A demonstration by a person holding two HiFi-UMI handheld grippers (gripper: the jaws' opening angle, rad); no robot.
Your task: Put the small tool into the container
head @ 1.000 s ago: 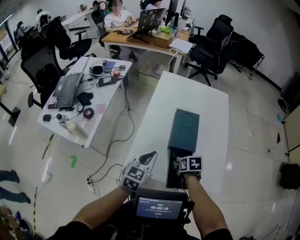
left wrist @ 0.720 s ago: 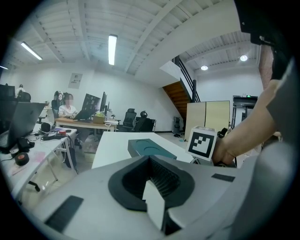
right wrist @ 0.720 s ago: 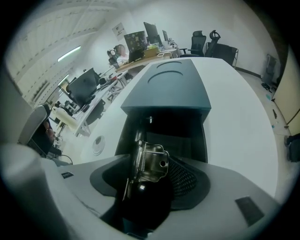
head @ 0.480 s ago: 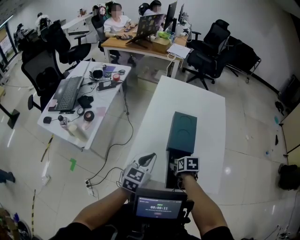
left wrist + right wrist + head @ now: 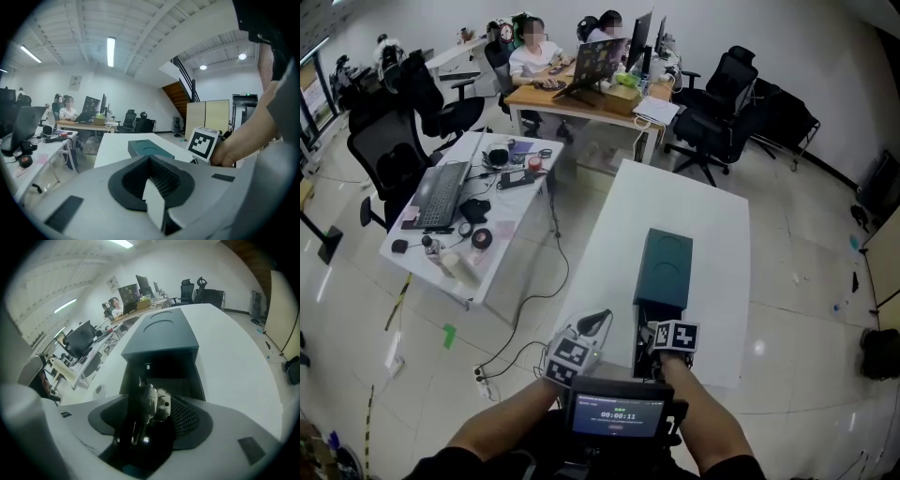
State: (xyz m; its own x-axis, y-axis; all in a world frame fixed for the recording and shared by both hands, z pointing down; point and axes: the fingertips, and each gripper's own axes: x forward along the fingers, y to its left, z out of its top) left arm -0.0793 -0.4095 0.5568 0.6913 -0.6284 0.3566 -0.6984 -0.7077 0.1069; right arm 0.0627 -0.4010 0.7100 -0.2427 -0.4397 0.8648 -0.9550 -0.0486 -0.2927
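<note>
A dark teal container (image 5: 666,261) lies lengthwise on the white table (image 5: 694,202), its drawer (image 5: 652,323) pulled out toward me. My right gripper (image 5: 662,345) is at the drawer's near end, jaws spread wide. In the right gripper view, the small tool (image 5: 152,404), with a silver metal head and black handles, lies between the right gripper's (image 5: 150,427) jaws over the dark drawer; the ribbed pads do not visibly press it. My left gripper (image 5: 598,319) hovers left of the container at the table's edge, shut and empty. The left gripper view shows the left gripper (image 5: 154,197) and the container (image 5: 150,149) beyond it.
A side desk (image 5: 422,248) with a laptop, cables and small items stands to the left. Office chairs (image 5: 717,103) and a desk (image 5: 581,94) with people seated at it are at the back. A screen device (image 5: 619,412) sits at my chest.
Both grippers stay where they were, the right one at the drawer's mouth. Only the head view has drifted slightly.
</note>
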